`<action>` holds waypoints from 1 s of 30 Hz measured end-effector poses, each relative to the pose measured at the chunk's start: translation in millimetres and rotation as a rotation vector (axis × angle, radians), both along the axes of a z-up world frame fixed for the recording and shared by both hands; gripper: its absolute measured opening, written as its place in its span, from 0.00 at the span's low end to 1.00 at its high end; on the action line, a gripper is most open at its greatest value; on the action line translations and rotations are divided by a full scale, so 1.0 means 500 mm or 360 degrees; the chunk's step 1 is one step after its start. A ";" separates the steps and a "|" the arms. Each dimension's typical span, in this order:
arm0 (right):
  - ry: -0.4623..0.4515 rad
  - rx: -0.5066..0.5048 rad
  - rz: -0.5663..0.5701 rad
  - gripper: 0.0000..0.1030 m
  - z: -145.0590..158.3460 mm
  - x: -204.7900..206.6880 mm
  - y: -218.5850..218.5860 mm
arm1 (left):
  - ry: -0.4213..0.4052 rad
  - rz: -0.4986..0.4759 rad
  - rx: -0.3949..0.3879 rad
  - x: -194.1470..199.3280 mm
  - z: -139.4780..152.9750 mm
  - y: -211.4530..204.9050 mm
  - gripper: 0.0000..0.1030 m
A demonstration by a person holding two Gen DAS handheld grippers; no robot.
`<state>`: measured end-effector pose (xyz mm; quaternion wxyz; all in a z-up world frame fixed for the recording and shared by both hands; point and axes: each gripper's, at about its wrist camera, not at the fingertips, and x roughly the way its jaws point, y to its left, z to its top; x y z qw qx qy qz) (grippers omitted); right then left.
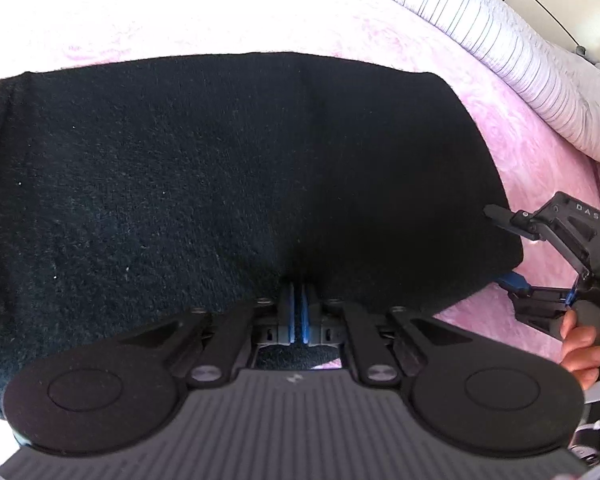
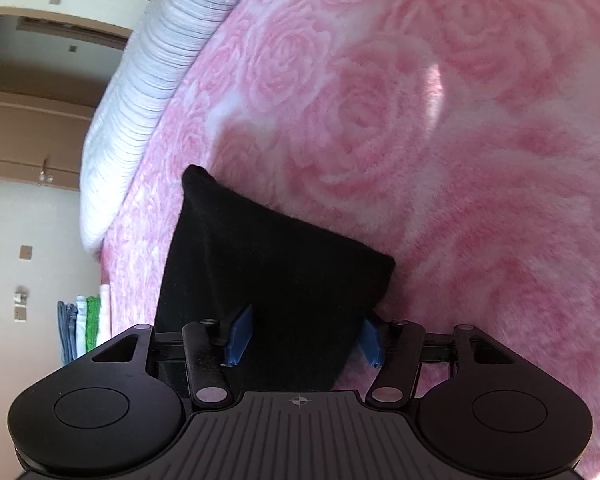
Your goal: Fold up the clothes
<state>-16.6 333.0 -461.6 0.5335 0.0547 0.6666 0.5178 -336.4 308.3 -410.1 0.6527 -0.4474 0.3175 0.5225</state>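
At far left, right wrist alone shows folded stack [image 2: 85, 330].

Strong daylight blows out the pink rose blanket [image 1: 140, 20] beyond the black garment [image 1: 220, 168]; fisheye bends edges

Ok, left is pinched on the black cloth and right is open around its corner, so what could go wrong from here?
1. The right gripper is open with the black garment between its pads; lifting before it shuts would likely drop that corner.
2. The left gripper is shut on the near edge only; it may be holding one layer, so the fold could slide apart.
3. The plush pink blanket might drag the fabric and bunch it.
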 end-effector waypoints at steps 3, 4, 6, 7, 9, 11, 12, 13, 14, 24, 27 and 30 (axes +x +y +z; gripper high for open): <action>-0.0039 -0.0003 0.0015 0.41 0.002 -0.002 -0.002 | 0.0039 -0.0001 0.0002 0.012 0.001 0.003 0.06; -0.0053 -0.0010 0.0023 0.37 0.004 -0.003 -0.003 | 0.0053 -0.0003 0.0004 0.016 0.002 0.004 0.06; -0.0131 0.0001 0.0076 0.31 0.015 -0.017 -0.002 | 0.0030 0.0007 0.0007 0.012 0.003 0.004 0.05; -0.0244 0.0058 0.0146 0.28 0.031 -0.043 -0.007 | -0.0020 0.0028 -0.0004 0.001 0.006 0.005 0.05; -0.0469 0.0171 0.0287 0.24 0.065 -0.096 -0.017 | -0.0111 0.0083 -0.0007 -0.027 0.026 0.003 0.05; -0.0694 0.0284 0.0427 0.17 0.099 -0.148 -0.026 | -0.0106 0.0117 0.0053 -0.052 0.057 -0.006 0.05; -0.0807 0.0341 0.0497 0.14 0.116 -0.174 -0.031 | -0.0079 0.0133 0.0075 -0.068 0.068 -0.015 0.06; -0.0919 0.0398 0.0567 0.11 0.133 -0.200 -0.036 | -0.0056 0.0151 0.0090 -0.086 0.079 -0.023 0.06; -0.1032 0.0455 0.0637 0.10 0.150 -0.227 -0.041 | -0.0032 0.0170 0.0106 -0.104 0.089 -0.032 0.06; -0.1850 0.1176 0.1466 0.08 0.258 -0.524 -0.163 | -0.0381 0.0599 0.0049 -0.335 0.099 -0.157 0.05; -0.1953 0.1175 0.1851 0.10 0.191 -0.609 -0.215 | -0.0432 0.0679 0.0017 -0.368 0.087 -0.187 0.05; -0.2052 0.1126 0.2195 0.28 0.126 -0.678 -0.256 | -0.0453 0.0704 -0.0013 -0.396 0.077 -0.207 0.06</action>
